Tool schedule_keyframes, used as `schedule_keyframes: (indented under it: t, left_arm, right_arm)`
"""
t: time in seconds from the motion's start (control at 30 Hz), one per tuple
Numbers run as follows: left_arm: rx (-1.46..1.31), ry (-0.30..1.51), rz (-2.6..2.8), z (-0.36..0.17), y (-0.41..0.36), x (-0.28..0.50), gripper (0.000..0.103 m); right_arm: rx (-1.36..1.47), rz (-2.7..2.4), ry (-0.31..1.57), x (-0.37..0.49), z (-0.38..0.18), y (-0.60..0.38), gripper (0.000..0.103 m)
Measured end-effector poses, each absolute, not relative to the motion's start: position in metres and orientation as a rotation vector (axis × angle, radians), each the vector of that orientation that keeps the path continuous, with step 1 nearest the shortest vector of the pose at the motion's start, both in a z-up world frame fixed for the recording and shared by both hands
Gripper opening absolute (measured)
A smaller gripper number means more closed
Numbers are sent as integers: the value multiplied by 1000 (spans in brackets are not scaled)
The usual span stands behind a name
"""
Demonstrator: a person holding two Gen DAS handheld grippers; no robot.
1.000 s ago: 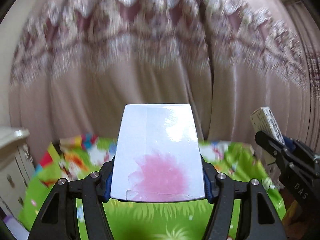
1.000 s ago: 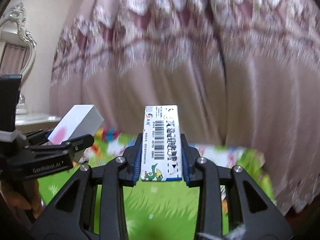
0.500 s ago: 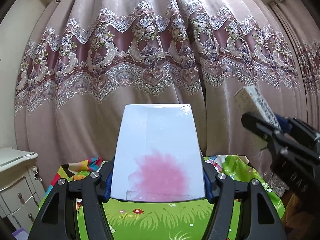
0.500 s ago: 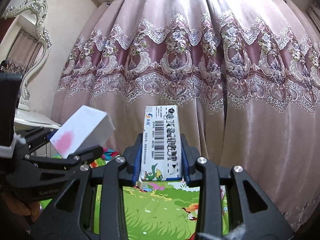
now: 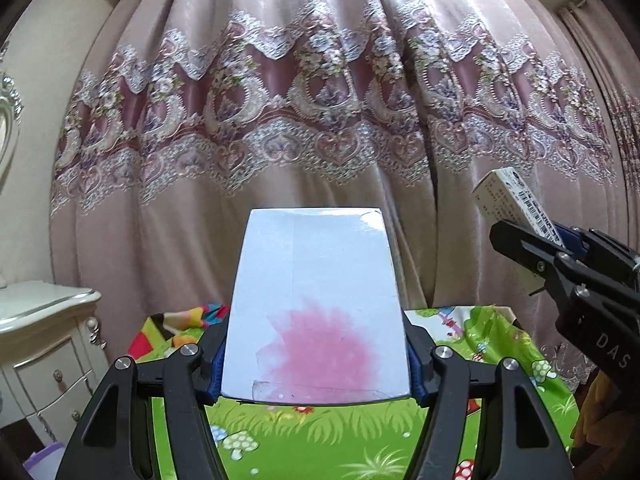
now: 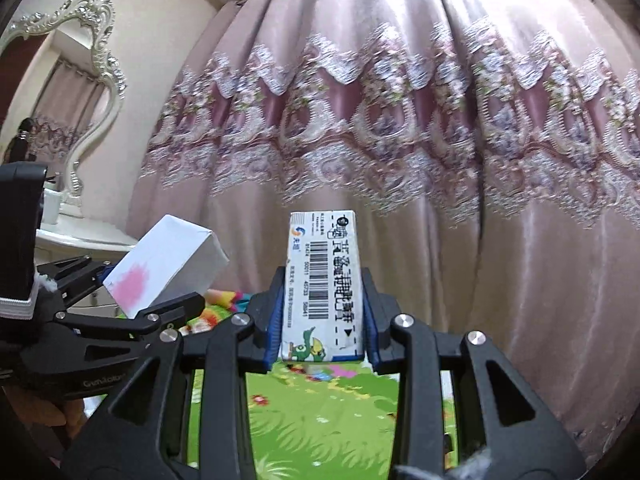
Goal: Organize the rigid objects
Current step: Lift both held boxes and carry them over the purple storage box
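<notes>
My left gripper is shut on a white box with a pink blotch, held level in the air above the table. My right gripper is shut on a narrow carton with a barcode and a green cartoon figure, also lifted off the table. In the left wrist view the right gripper and its barcode carton show at the right edge. The right wrist view has the left gripper with the white box at the left.
A table with a green cartoon-print cloth lies below both grippers. A pink embroidered curtain fills the background. A white dresser with an ornate mirror stands at the left.
Both grippers have swung upward with their boxes, so less of the table shows and more curtain. The right gripper's carton sits higher in the left wrist view. Both grips are unchanged.
</notes>
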State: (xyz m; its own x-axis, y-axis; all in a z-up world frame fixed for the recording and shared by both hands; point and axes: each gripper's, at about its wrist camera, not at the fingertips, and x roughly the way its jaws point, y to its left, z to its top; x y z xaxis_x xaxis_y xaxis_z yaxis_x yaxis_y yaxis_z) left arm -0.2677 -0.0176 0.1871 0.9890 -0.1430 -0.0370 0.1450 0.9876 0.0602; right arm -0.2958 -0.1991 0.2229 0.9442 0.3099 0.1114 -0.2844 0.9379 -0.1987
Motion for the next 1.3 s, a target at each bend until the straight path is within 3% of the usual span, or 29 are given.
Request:
schedule_keyframes:
  t: [0.87,1.3]
  left_arm:
    - [-137,265,172,129,135,-311,67]
    - [-252,353,332,92,199,-336,67]
  right_arm:
    - [-319,799,83,-291,191,-64,37]
    - [-475,979,102,-311,167,13,37]
